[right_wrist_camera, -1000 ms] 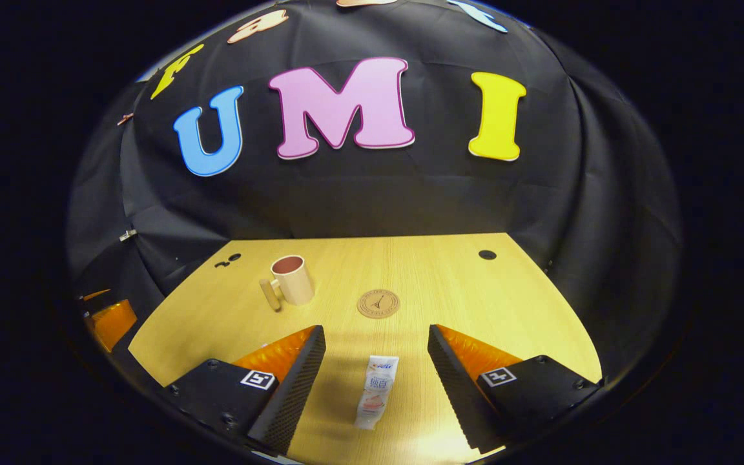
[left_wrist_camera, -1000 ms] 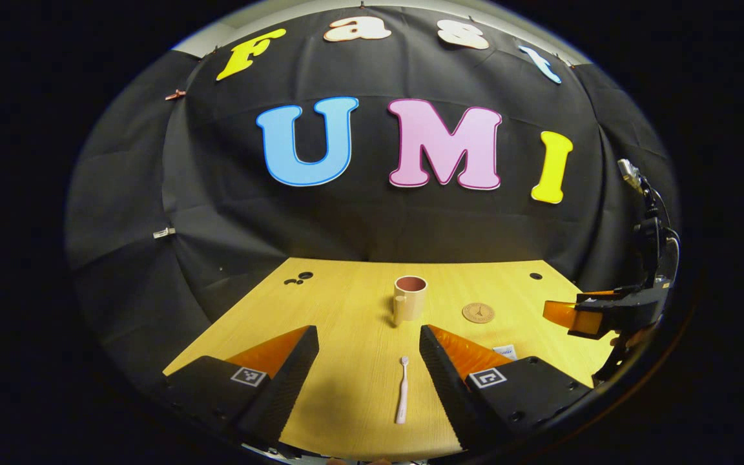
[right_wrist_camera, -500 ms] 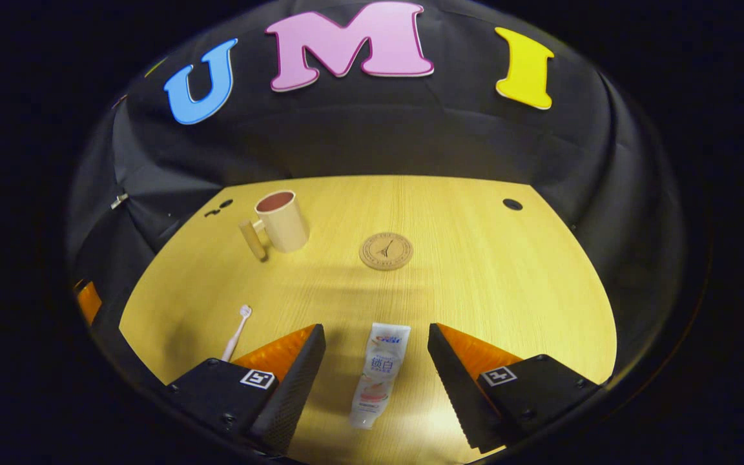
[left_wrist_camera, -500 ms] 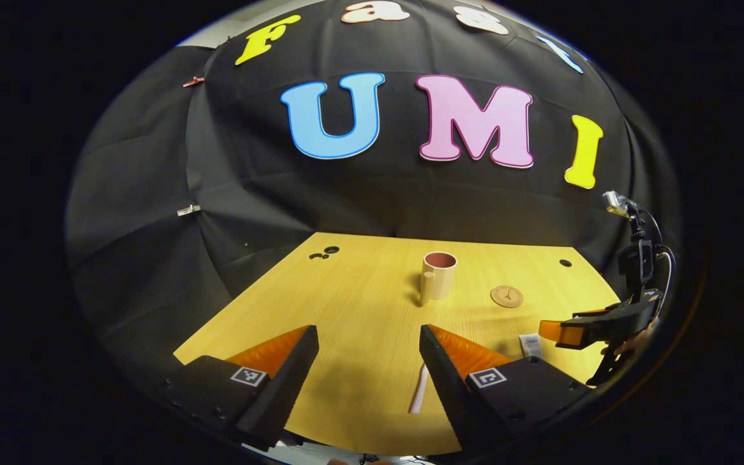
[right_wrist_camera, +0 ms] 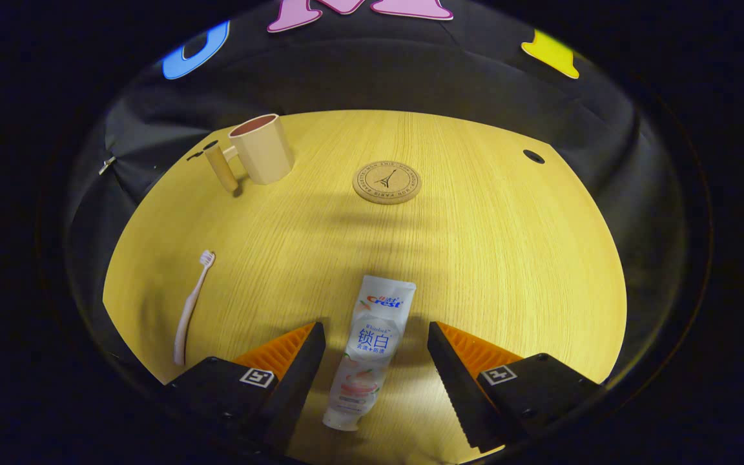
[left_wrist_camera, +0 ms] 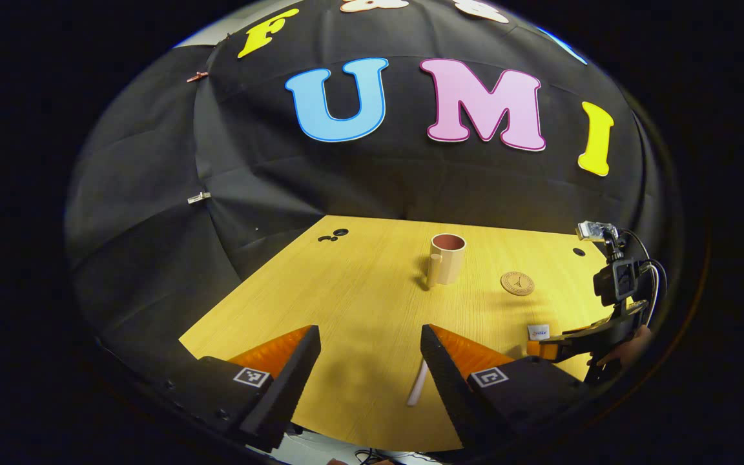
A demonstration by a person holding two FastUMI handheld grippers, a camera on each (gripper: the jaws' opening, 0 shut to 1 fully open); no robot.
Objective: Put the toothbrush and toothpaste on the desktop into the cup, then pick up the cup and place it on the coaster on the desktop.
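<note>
My right gripper [right_wrist_camera: 375, 352]: jaws apart, straddling the toothpaste [right_wrist_camera: 369, 349], having dipped closer over 1 s | my left gripper [left_wrist_camera: 369, 361]: jaws apart, had swung left, so the toothbrush [left_wrist_camera: 417, 382] lay beside its right finger | cup [right_wrist_camera: 262, 150] upright on the desktop [right_wrist_camera: 507, 258], beside the bare coaster [right_wrist_camera: 387, 182] | judgement: both items remained outside the cup; toothpaste pickup near.

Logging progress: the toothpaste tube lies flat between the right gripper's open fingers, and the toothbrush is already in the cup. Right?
Not quite. In the right gripper view the pale pink toothbrush lies flat on the wooden desktop, not in the beige handled cup. The white toothpaste tube does lie between the open right gripper.
</note>
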